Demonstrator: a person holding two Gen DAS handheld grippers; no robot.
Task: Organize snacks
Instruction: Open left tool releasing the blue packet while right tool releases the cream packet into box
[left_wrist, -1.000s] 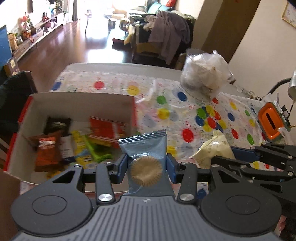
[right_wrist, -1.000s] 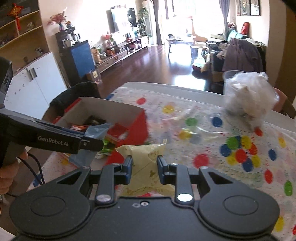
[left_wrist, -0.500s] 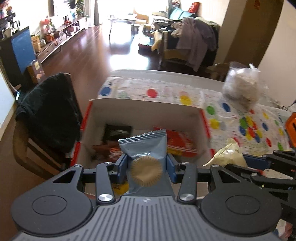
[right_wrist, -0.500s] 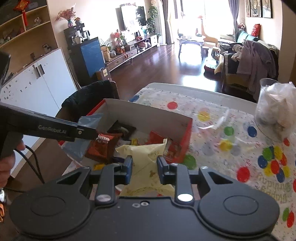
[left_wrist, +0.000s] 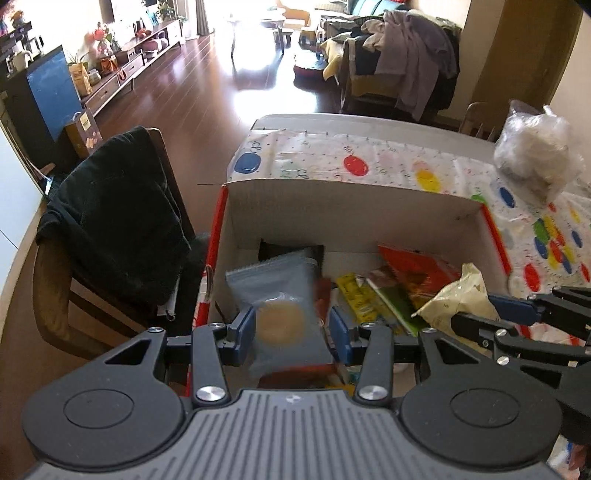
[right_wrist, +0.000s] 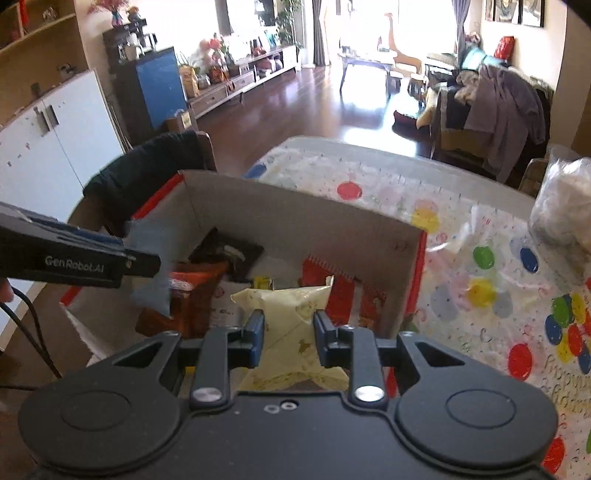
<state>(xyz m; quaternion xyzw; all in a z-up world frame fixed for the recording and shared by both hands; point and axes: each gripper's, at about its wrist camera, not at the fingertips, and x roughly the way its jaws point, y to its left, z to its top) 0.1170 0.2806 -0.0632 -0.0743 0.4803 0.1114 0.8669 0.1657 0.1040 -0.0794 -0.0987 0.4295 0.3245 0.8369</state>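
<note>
1. Over the near edge of the cardboard box (left_wrist: 343, 206), left gripper (left_wrist: 291, 328): blue pads stand apart, with a gap showing on each side of the blue snack packet (left_wrist: 280, 295). Packet is motion-blurred, upright between the fingers; cannot tell if any pad touches it.
2. Blue snack packet: pale blue wrapper, round tan biscuit picture on the front, serrated top edge. It sits above the left part of the box interior.
3. Right gripper (right_wrist: 289, 334): pads pressed against both sides of the cream snack bag (right_wrist: 291, 306), which bulges between them. Gripping it, above the near middle of the box.
4. Left-wrist view shows the cream bag again (left_wrist: 454, 299), at the right of the box, with the right gripper's (left_wrist: 513, 314) fingers beside it.
5. Right-wrist view shows the left gripper's arm (right_wrist: 77, 254) at far left, the blue packet (right_wrist: 149, 266) hanging from its tip.
6. Box contents: a black packet at the far wall, an orange-brown packet (right_wrist: 195, 288) left, a red packet (left_wrist: 421, 266) right, yellow and green wrappers (left_wrist: 373, 295) between.
7. Box stands on a table with a polka-dot cloth (right_wrist: 461, 229); a clear bag of white stuff (left_wrist: 535, 155) sits far right. A chair draped in dark cloth (left_wrist: 118, 221) is left of the table.
</note>
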